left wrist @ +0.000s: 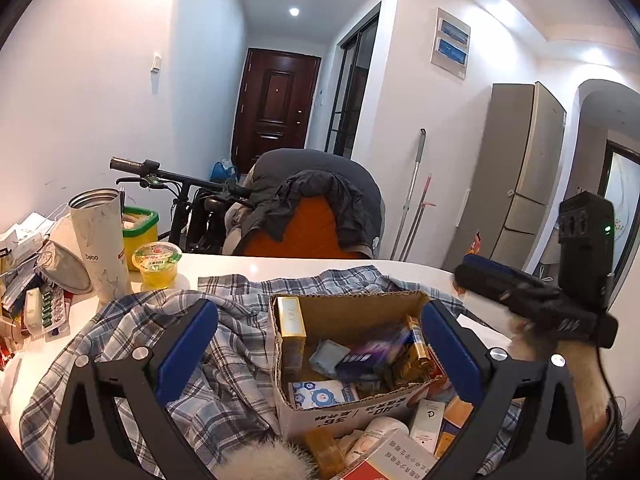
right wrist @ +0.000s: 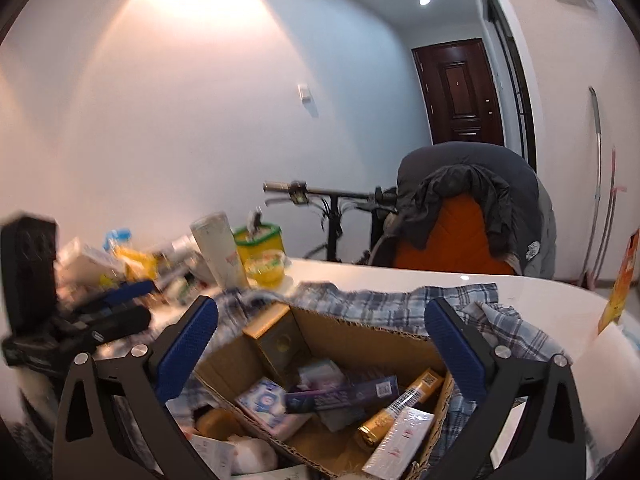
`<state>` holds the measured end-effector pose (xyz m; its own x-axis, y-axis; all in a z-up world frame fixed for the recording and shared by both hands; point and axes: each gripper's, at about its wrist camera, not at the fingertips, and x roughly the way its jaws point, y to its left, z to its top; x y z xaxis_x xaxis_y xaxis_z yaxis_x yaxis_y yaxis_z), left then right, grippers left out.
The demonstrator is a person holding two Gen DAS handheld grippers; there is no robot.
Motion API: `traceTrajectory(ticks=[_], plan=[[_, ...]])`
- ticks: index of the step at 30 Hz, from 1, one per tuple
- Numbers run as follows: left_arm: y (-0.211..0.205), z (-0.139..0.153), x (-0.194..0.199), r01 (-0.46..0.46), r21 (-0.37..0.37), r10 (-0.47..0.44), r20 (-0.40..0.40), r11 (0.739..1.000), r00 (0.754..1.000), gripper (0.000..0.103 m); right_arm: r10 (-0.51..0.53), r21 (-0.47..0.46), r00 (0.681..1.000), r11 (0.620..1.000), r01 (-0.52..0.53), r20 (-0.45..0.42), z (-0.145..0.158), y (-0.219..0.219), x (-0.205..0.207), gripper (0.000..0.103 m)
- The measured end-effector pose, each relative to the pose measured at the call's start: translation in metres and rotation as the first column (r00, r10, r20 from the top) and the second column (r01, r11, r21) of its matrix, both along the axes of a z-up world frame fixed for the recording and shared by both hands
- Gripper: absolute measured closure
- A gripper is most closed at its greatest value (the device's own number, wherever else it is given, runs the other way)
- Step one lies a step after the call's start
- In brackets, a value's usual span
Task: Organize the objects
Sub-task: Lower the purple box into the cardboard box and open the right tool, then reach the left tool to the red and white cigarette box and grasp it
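An open cardboard box [left wrist: 352, 308] sits on a plaid shirt [left wrist: 224, 364] on the white table. It holds small packages: a gold carton [left wrist: 291, 328], a purple box [left wrist: 372, 354], a tissue pack [left wrist: 320, 394]. My left gripper [left wrist: 320, 340] is open and empty, hovering over the box. The right gripper [left wrist: 520, 292] shows at its right. In the right wrist view my right gripper [right wrist: 322, 344] is open and empty above the same box [right wrist: 360, 336], with the purple box [right wrist: 340, 396] and a gold tube [right wrist: 400, 408] inside. The left gripper [right wrist: 100, 316] shows blurred at the left.
Loose boxes and a bottle [left wrist: 400, 440] lie in front of the box. A white tumbler [left wrist: 100, 244], a jelly cup [left wrist: 154, 266], a green tub [left wrist: 140, 232] and piled clutter [left wrist: 28, 280] stand at the left. A chair with jackets [left wrist: 304, 208] is behind the table.
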<state>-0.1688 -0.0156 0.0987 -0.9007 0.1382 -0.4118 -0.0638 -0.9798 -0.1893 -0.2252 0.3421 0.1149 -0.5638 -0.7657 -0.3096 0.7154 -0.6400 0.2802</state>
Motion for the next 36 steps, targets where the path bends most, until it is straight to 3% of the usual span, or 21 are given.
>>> traceTrajectory(ticks=[10,25,29,32,36], plan=[[0.003,-0.005,-0.002,-0.002,-0.019,0.002,0.012,1.0,1.0,0.0,0.005,-0.111,1.0,0.994,-0.004,0.003,-0.001,0.03,0.015,0.0],[0.006,-0.005,0.002,0.033,-0.044,-0.033,0.011,0.998,0.999,0.0,0.026,-0.109,1.0,0.994,-0.025,0.012,-0.008,0.026,0.021,0.0],[0.006,0.0,0.009,0.091,-0.045,-0.091,0.007,0.995,0.996,0.0,0.024,-0.123,1.0,0.992,-0.023,0.011,-0.007,0.029,0.021,0.0],[0.008,0.003,0.02,0.135,-0.09,-0.138,-0.021,0.987,0.99,0.0,0.022,-0.132,1.0,0.991,-0.02,0.017,-0.008,0.031,0.019,0.0],[0.015,0.002,0.035,0.242,-0.175,-0.251,-0.031,0.954,0.967,0.0,0.023,-0.12,1.0,0.993,-0.021,0.021,-0.009,0.029,0.019,0.0]])
